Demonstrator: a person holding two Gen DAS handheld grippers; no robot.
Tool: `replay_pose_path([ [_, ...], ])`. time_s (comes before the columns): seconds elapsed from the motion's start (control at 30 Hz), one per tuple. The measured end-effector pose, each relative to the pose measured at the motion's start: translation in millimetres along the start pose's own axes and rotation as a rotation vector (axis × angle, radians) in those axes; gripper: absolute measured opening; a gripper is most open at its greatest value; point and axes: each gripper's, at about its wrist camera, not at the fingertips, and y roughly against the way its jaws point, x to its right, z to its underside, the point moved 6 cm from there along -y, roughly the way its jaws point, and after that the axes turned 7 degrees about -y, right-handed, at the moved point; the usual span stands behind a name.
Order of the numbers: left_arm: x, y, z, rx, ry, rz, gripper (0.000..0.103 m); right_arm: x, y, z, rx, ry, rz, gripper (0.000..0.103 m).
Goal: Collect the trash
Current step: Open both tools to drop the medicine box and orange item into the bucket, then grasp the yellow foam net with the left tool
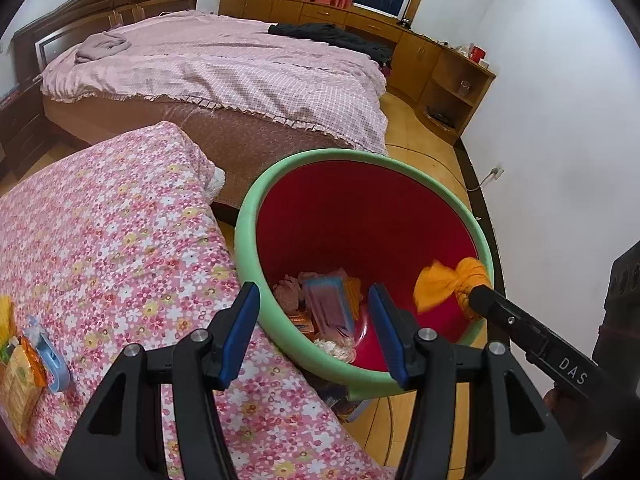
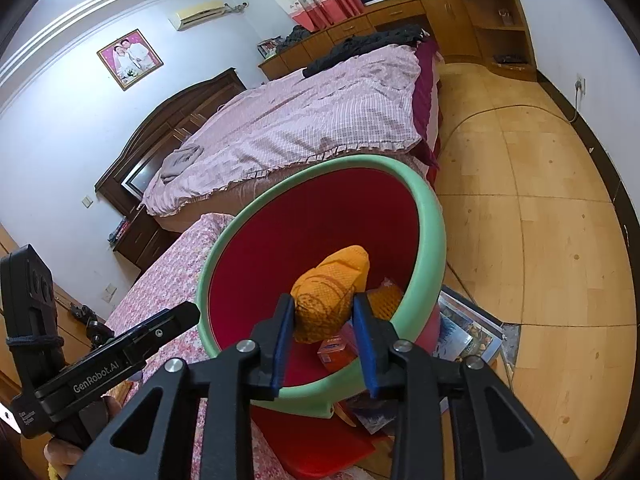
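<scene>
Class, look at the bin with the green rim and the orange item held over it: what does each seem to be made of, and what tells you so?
Bin: probably moulded plastic, going by its smooth, matte green rim and even red inner wall. Orange item: seemingly soft foam or plastic netting, since a mesh texture shows and it crumples between the right gripper fingers.

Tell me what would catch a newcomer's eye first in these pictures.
The green-rimmed bin with its deep red inside, beside the flowered quilt, dominates both views. Over its mouth the right gripper has an orange mesh wad between its fingers. The left gripper hangs open and empty over the near rim, with trash already at the bottom.
</scene>
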Motion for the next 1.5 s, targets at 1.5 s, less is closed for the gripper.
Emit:
replay_pose_path([
  [1.5, -196.1, 124.0, 62.9, 0.095, 0.323, -0.309, 0.057, -102.0, 11.5, 54.6, -0.051, 0.117, -0.119, 0.048],
])
